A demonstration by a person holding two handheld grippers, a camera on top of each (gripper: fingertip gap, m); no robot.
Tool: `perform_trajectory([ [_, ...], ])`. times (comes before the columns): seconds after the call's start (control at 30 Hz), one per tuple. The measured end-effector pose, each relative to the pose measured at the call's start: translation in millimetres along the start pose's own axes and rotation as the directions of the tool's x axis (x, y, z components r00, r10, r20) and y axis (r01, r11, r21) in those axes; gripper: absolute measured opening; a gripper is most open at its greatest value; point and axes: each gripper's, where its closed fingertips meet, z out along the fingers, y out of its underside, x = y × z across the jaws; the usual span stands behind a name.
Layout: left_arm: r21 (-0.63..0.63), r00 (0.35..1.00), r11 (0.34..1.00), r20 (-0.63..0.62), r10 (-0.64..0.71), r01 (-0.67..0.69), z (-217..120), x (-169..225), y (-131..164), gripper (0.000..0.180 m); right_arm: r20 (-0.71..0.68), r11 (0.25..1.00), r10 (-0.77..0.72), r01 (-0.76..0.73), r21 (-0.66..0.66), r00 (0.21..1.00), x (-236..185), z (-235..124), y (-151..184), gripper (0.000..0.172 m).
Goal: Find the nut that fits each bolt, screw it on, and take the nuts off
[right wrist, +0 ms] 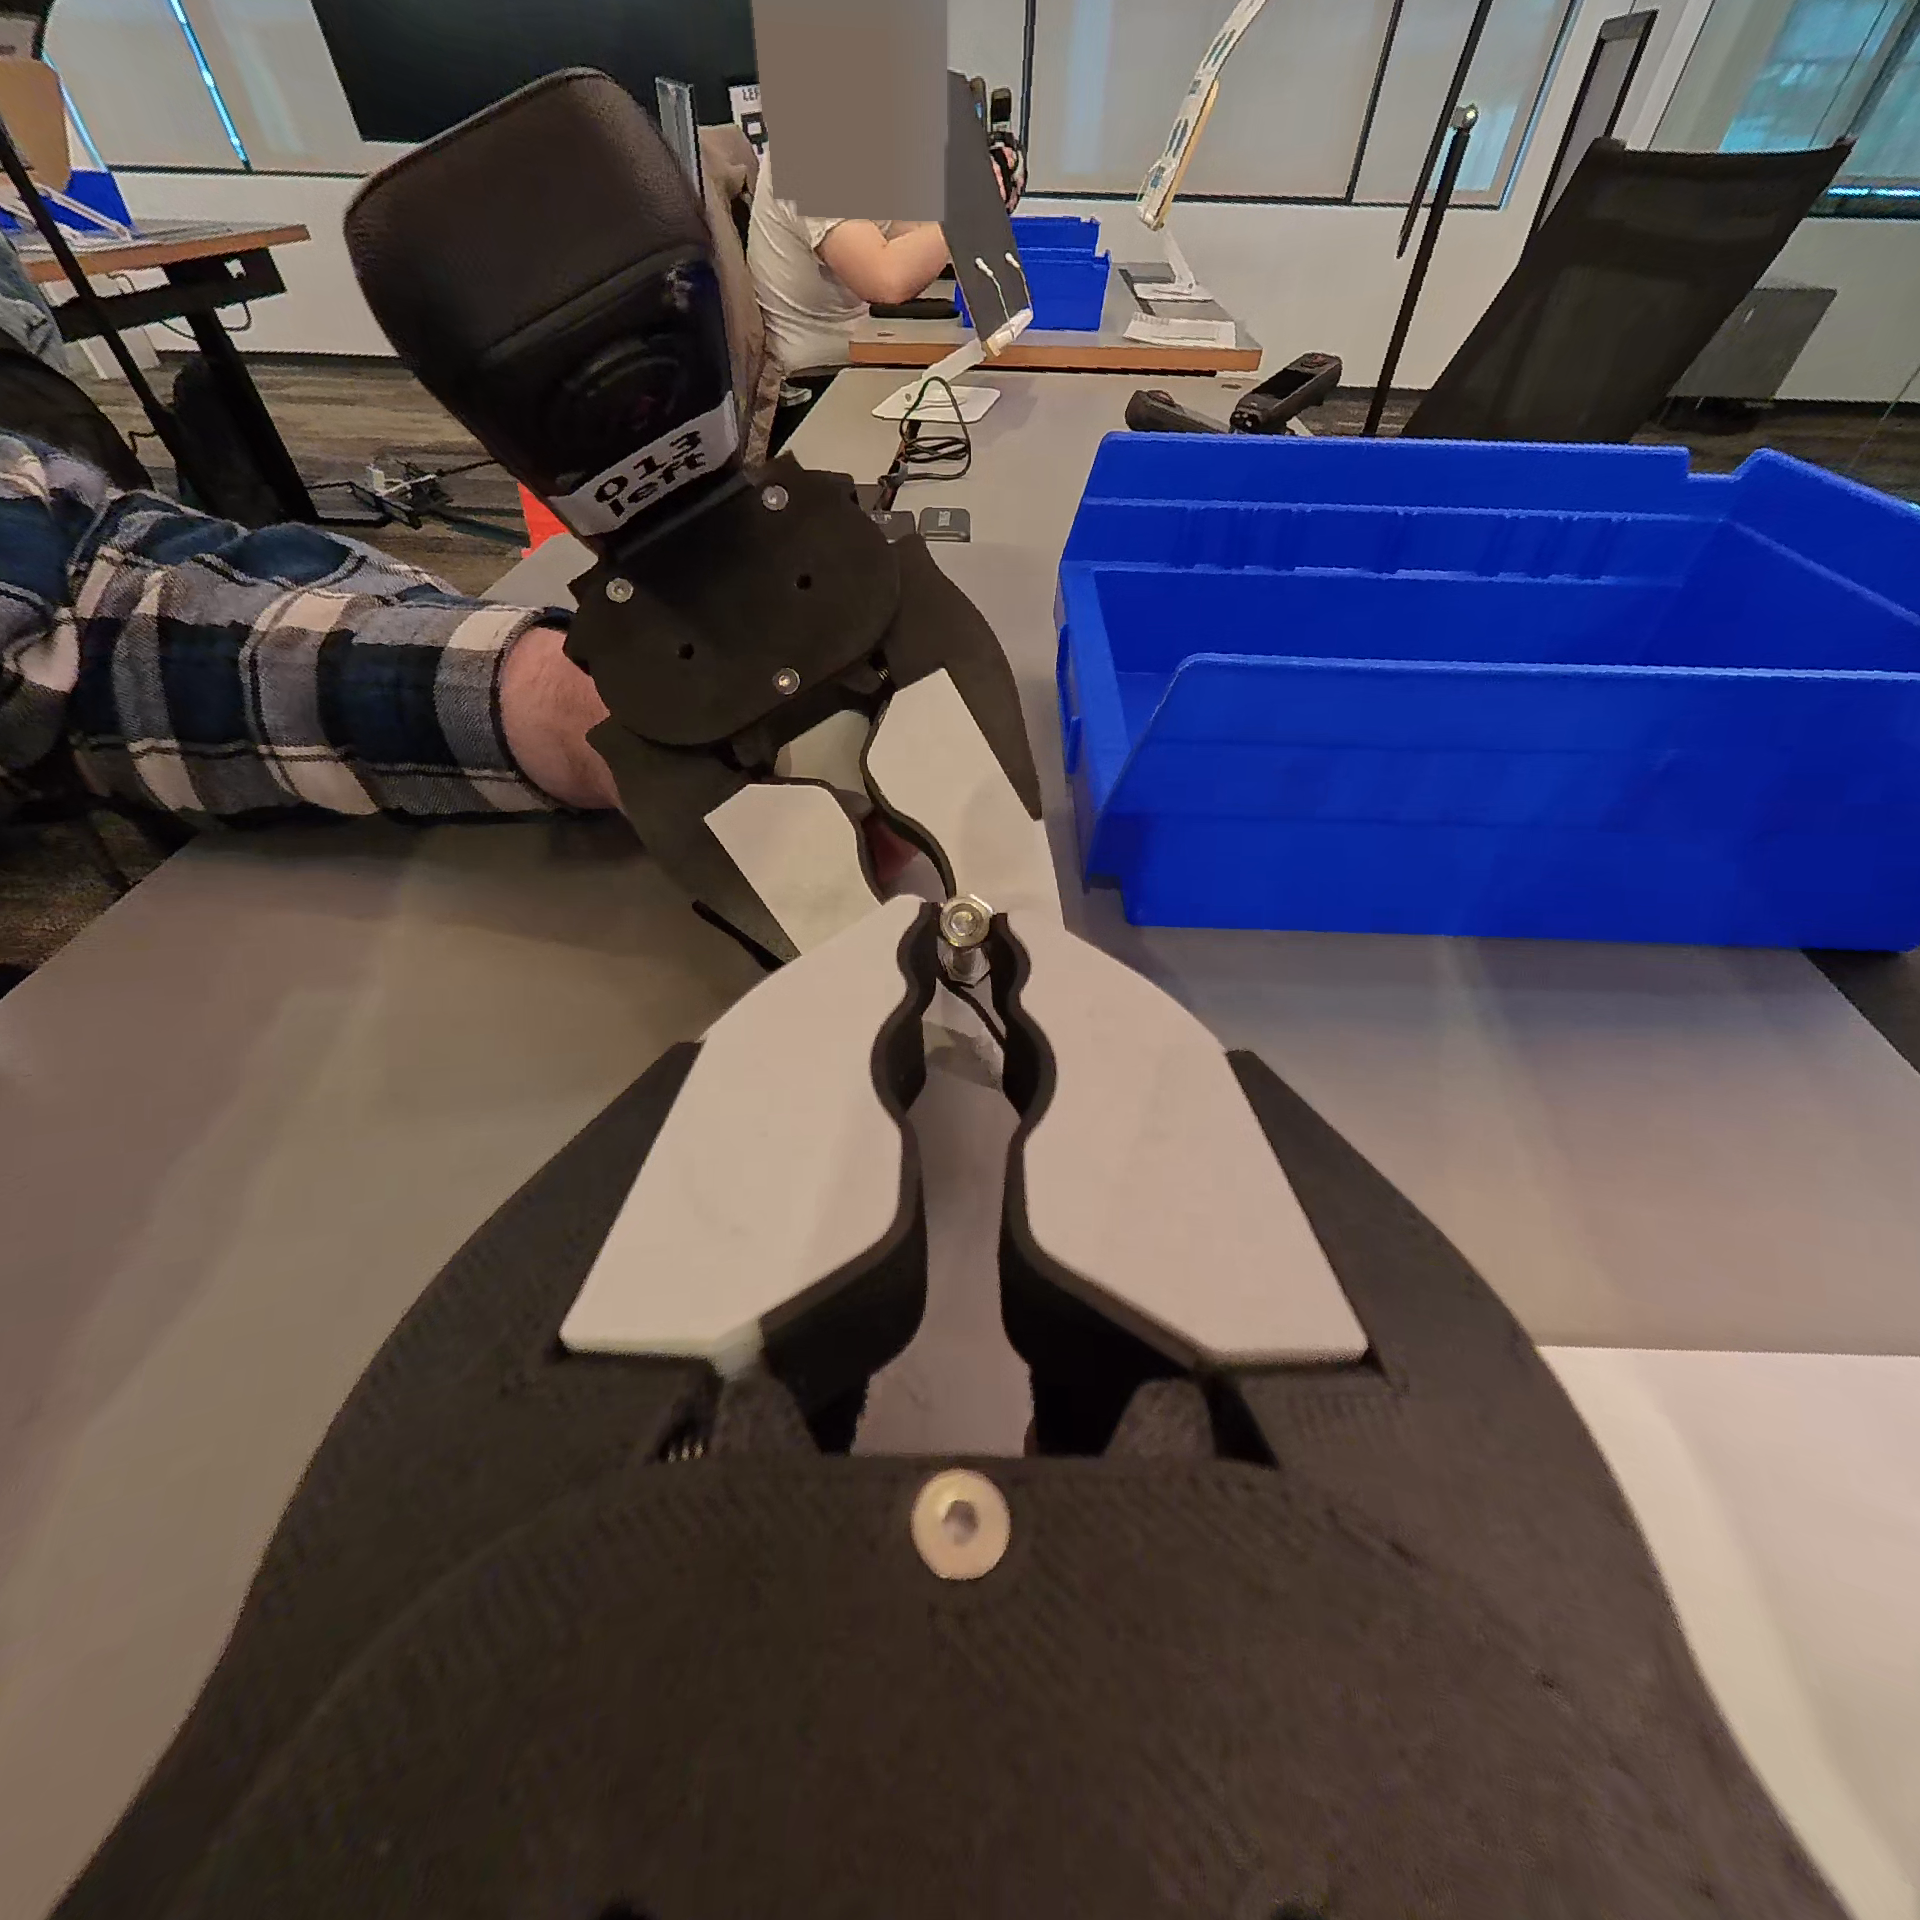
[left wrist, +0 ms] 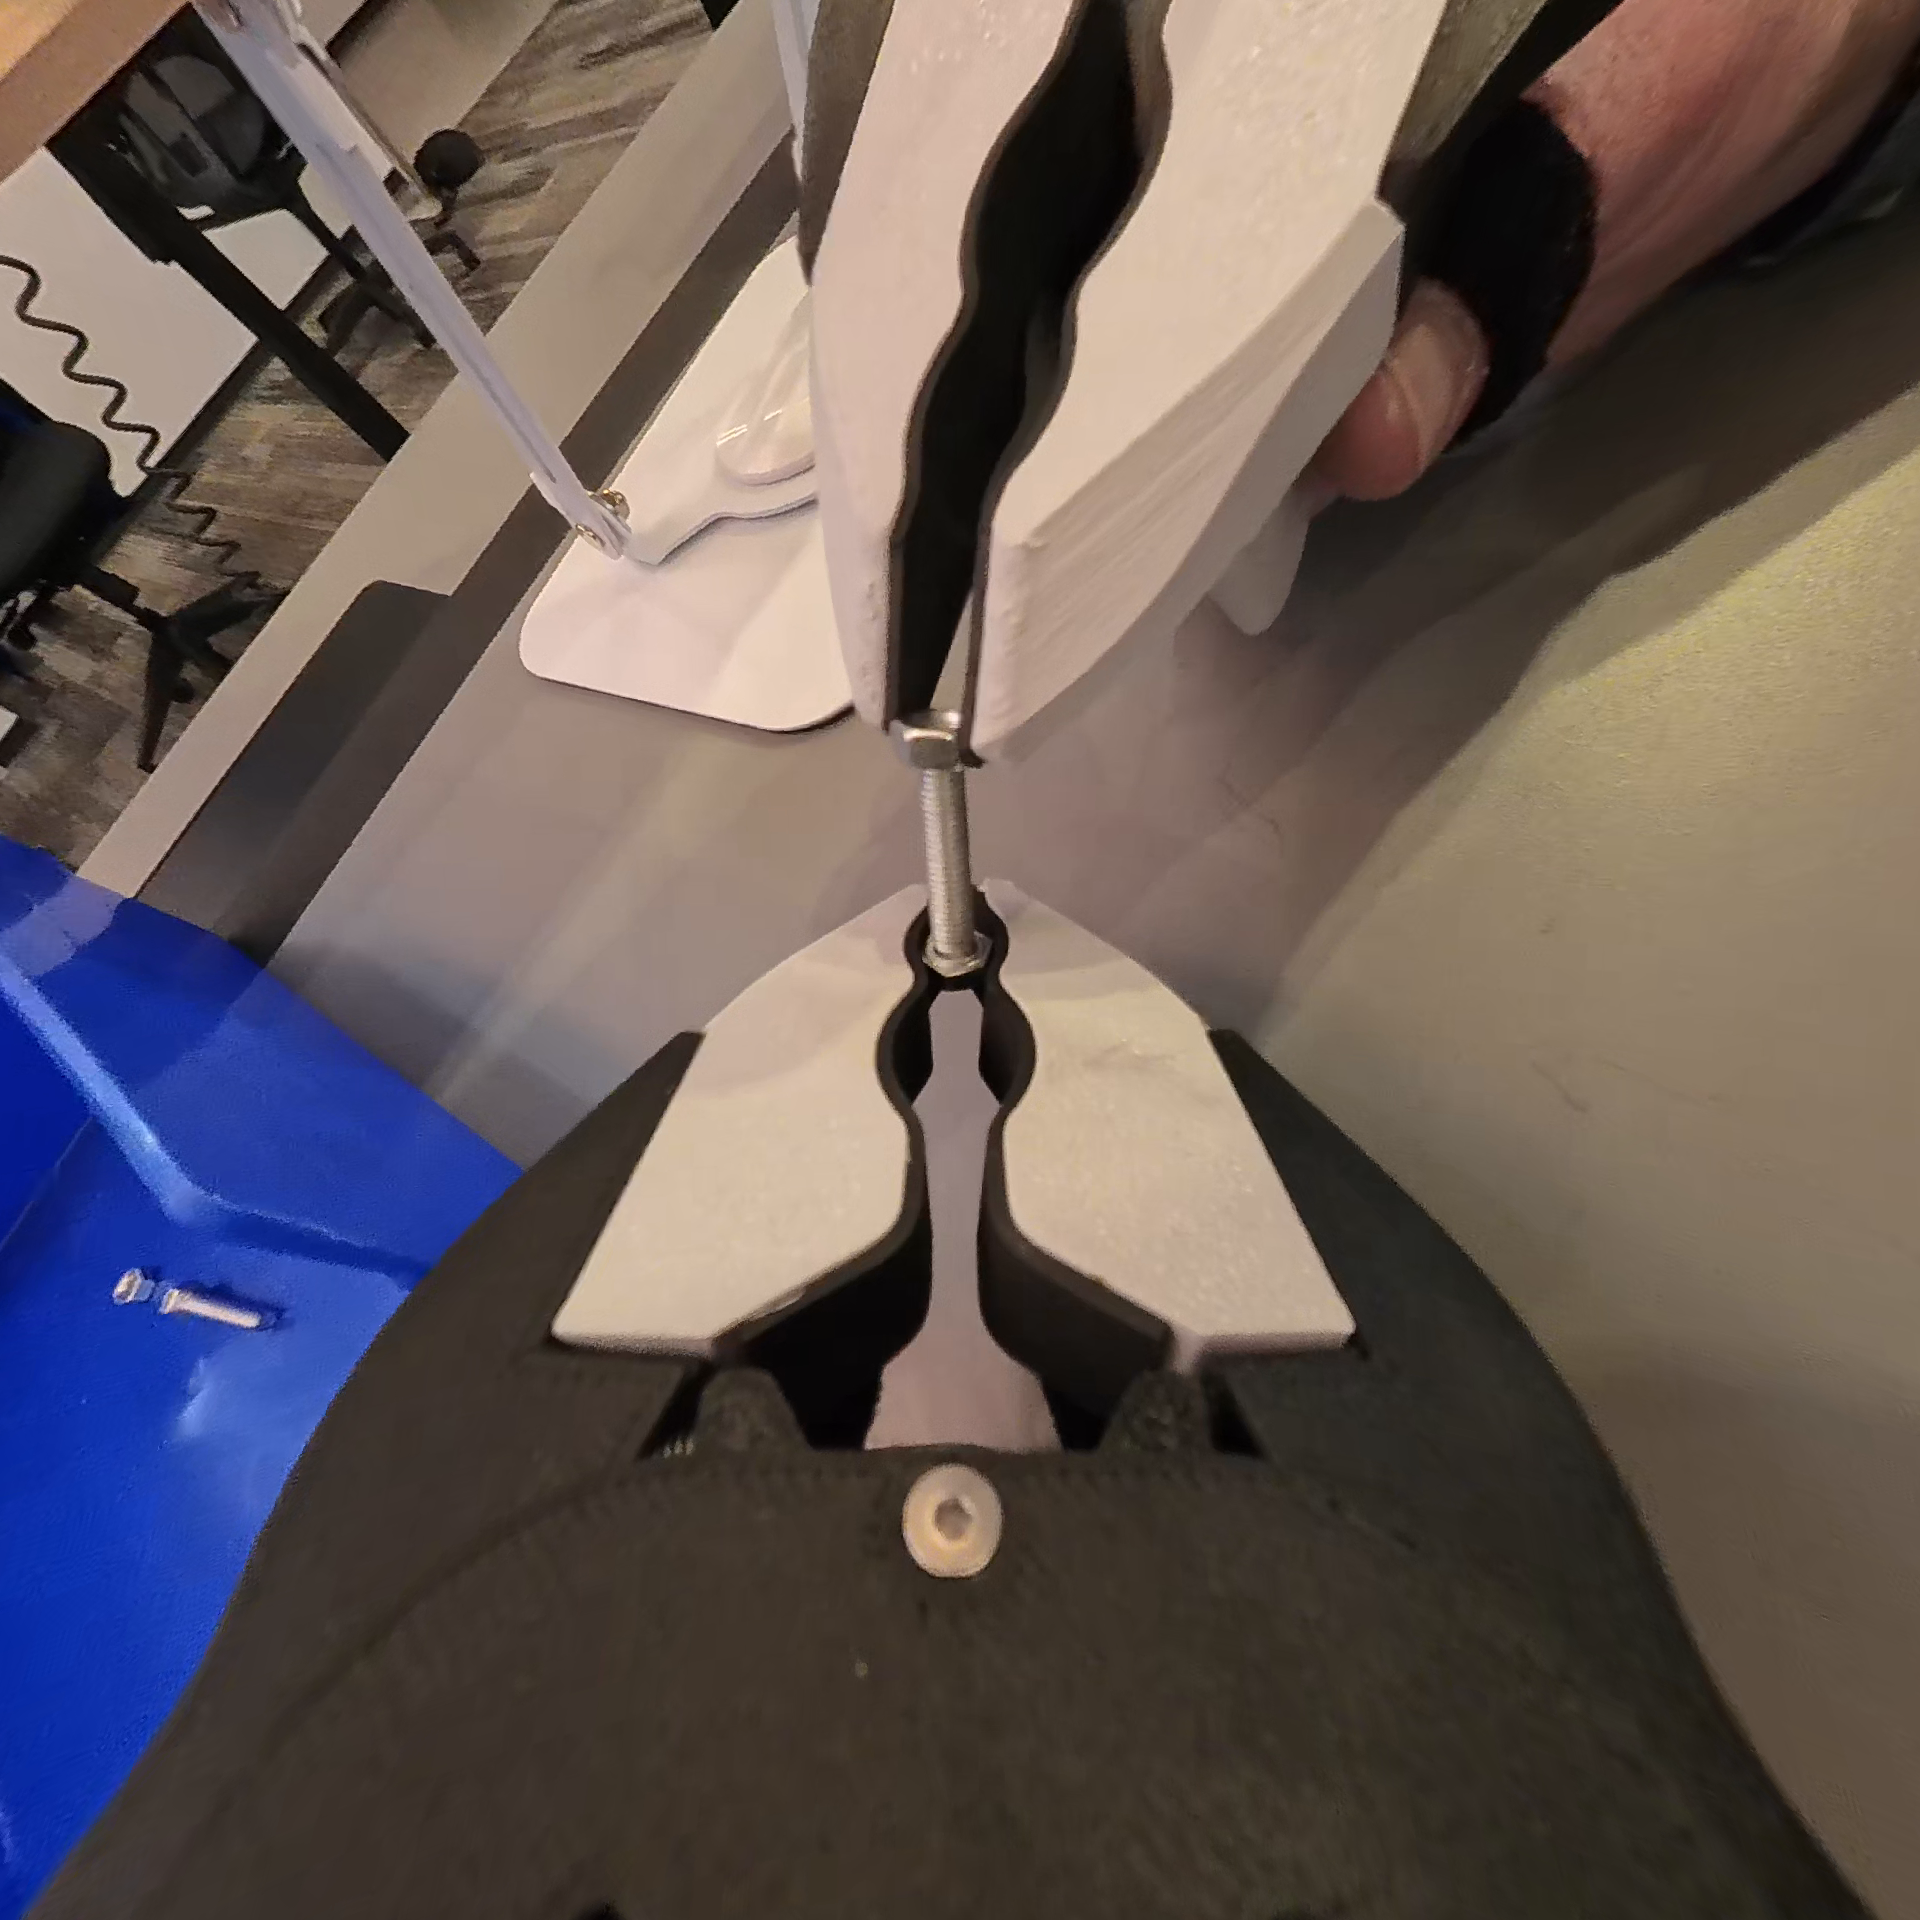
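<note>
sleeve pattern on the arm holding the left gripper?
Plaid, in navy, white and grey, on the sleeve; the right wrist view shows it best.

bolt [left wrist: 948, 831]: shiny threaded metal; bin [right wrist: 1507, 727]: glossy blue plastic; table [right wrist: 312, 1039]: matt smooth grey

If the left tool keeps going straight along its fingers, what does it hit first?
Most likely the right tool. It holds the head of the bolt directly ahead, while the left tool grips the nut on its far end.

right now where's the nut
The nut is in mid-air above the grey table, threaded on the lower end of the bolt, pinched in the left gripper jaws; the right gripper holds the bolt's head.
</note>
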Motion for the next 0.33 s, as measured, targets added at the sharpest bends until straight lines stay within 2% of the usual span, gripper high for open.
perform_trajectory([
  [0.33,-0.093,0.987,0.994,0.145,0.066,-0.053,3,-15,6,0.004,-0.077,0.996,0.086,-0.087,-0.007,0.993,9,1,4,0.010],
])
